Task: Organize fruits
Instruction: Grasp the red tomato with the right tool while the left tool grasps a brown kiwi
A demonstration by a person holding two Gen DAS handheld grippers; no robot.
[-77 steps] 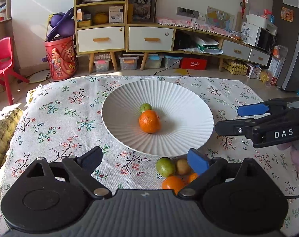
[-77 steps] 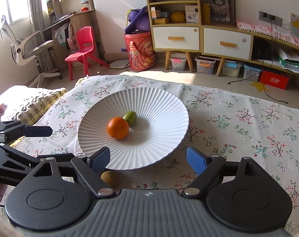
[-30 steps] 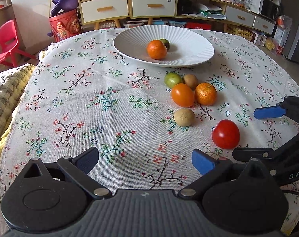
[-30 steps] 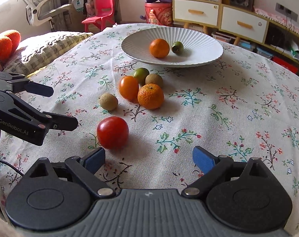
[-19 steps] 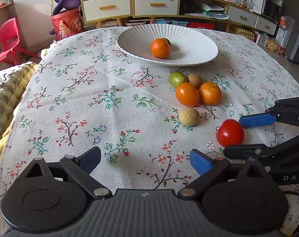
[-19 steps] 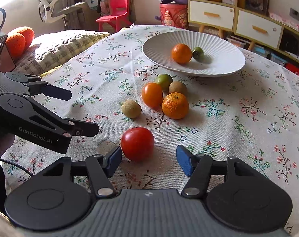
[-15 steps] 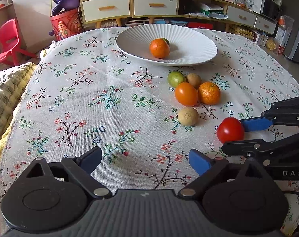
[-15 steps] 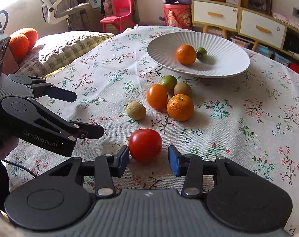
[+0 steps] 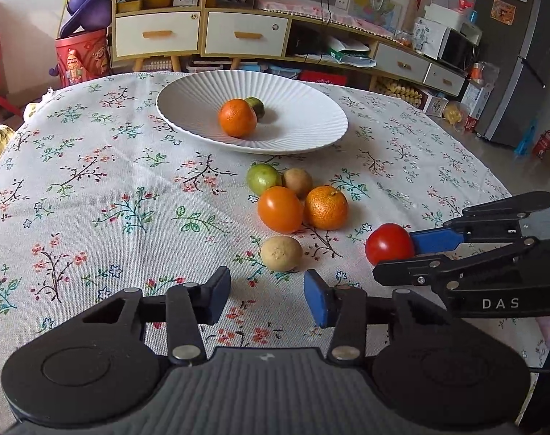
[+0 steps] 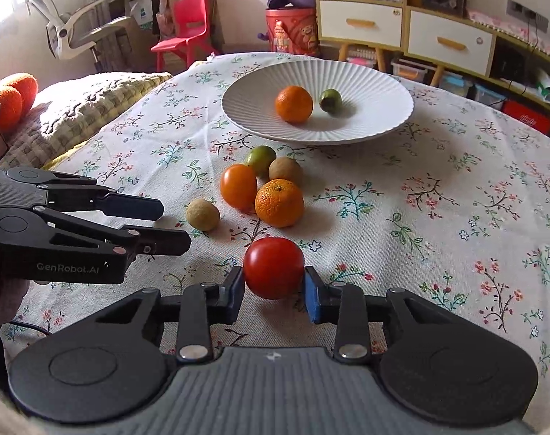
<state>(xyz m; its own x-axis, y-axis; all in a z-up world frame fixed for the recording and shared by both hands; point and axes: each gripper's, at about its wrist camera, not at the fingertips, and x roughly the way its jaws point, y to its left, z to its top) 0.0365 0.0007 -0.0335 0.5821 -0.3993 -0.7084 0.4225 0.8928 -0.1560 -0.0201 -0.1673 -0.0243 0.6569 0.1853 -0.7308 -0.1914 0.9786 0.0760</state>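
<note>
My right tool (image 10: 274, 288) clamps one red tomato (image 10: 274, 267) on the surface (image 10: 438, 224); my left tool (image 9: 267, 295) gapes empty. Five fruits lie loose nearby: two orange, one green, two brown. Two more sit in the white plate (image 10: 384, 90).

- "DAS" in pale capitals on the side of the black right tongs (image 9: 393, 252), as seen from the left wrist view.
- "GenRobot.AI" in pale letters on the side of the black left tongs (image 10: 166, 224), as seen from the right wrist view.
- Print on the boxes on the wooden shelf unit (image 9: 159, 3) and on the red drum (image 9: 82, 58): too small to read.
</note>
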